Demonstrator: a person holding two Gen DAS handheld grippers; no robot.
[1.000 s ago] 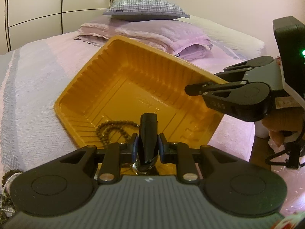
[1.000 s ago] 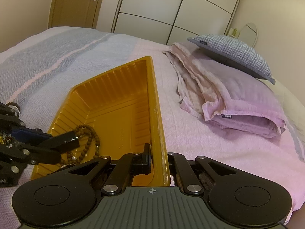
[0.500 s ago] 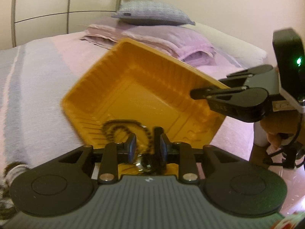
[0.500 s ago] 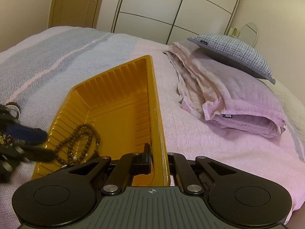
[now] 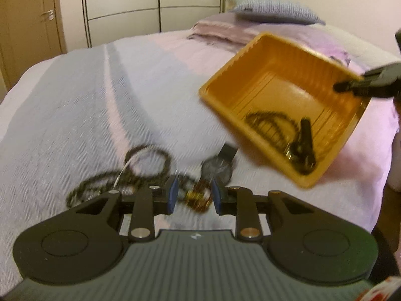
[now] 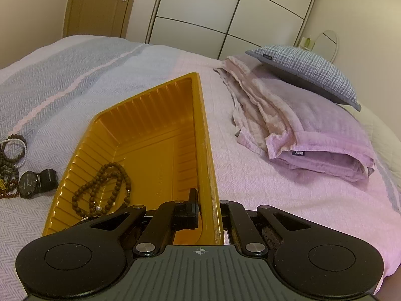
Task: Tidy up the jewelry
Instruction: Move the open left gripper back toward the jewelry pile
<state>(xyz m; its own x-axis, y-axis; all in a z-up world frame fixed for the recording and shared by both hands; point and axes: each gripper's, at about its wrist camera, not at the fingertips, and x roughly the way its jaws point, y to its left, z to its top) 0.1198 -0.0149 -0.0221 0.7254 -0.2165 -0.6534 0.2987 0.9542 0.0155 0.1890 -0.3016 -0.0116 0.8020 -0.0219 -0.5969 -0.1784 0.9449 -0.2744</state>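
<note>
An orange plastic tray (image 5: 253, 57) (image 6: 150, 105) lies on the bed. It holds a brown bead necklace (image 6: 100, 188) and a dark watch (image 5: 302, 148). My right gripper (image 6: 210, 215) is shut on the tray's near rim. My left gripper (image 5: 194, 195) is open and empty, low over a pile of jewelry on the bedspread: bead strands (image 5: 147, 163), a black watch (image 5: 218, 169) (image 6: 37, 181) and an amber bracelet (image 5: 196, 199) between its fingers. The left wrist view is blurred.
Folded lilac blankets (image 6: 300, 130) and a grey checked pillow (image 6: 305, 67) lie at the head of the bed. White wardrobe doors (image 6: 225, 17) and a wooden door (image 6: 100, 5) stand behind. The bed edge is at my right (image 5: 391, 150).
My left gripper let the dark watch go into the tray, opened, and swung left to the jewelry pile. The right gripper kept hold of the tray rim.
</note>
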